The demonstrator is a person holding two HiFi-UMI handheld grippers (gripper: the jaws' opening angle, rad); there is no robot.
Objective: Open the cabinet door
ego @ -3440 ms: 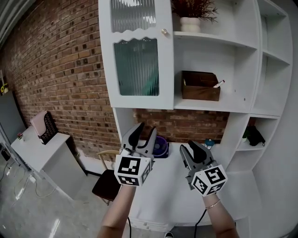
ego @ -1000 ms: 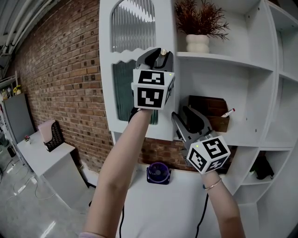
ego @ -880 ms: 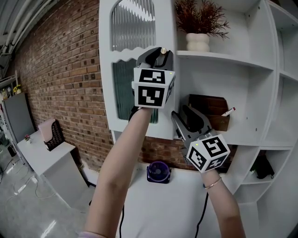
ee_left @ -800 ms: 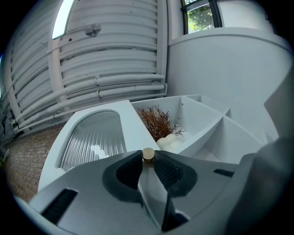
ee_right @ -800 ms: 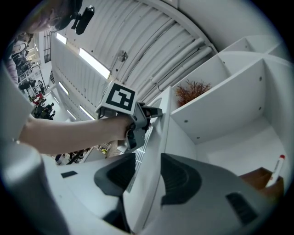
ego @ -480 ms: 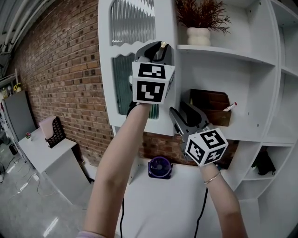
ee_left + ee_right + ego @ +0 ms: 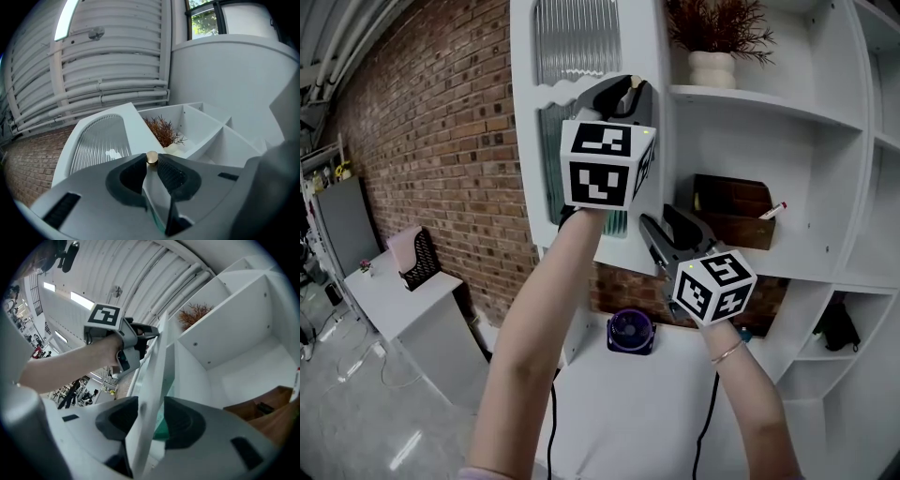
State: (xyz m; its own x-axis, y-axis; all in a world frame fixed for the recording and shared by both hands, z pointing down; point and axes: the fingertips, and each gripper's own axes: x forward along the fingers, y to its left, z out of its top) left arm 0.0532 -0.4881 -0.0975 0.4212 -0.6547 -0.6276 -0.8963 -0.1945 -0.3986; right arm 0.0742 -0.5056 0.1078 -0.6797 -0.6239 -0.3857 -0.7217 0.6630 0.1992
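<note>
Cabinet door [image 7: 528, 141] hangs upright above the far left corner of the white tabletop [image 7: 647, 422]. Its long axis is vertical and its ribbed glass panes face the person. The small brass knob [image 7: 152, 157] sits high on the door's right-hand edge, the edge next to the open shelves. From that I judge the hinges to run down the left edge, though no view shows them.

The left gripper [image 7: 619, 94] is raised to the knob. In the left gripper view its fingers are closed on the knob, one pad on each side, with the knob's round face poking out past the tips.

The right gripper [image 7: 664, 225] is lower on the same free edge, just in front of the shelf that holds the wooden box [image 7: 731, 202]. In the right gripper view the door is seen edge-on and runs up between the two fingers. They are spread and straddle the edge, with no clear sign of pinching it. Open space between that edge and the shelving suggests the door already stands slightly ajar.

The left gripper is therefore the one with a real hold, and the knob points out toward the person. The coming move is probably a pull along that direction, curving out over the tabletop's left edge as the door swings about its left side. The right fingers need only keep clear, or follow the edge.
</note>
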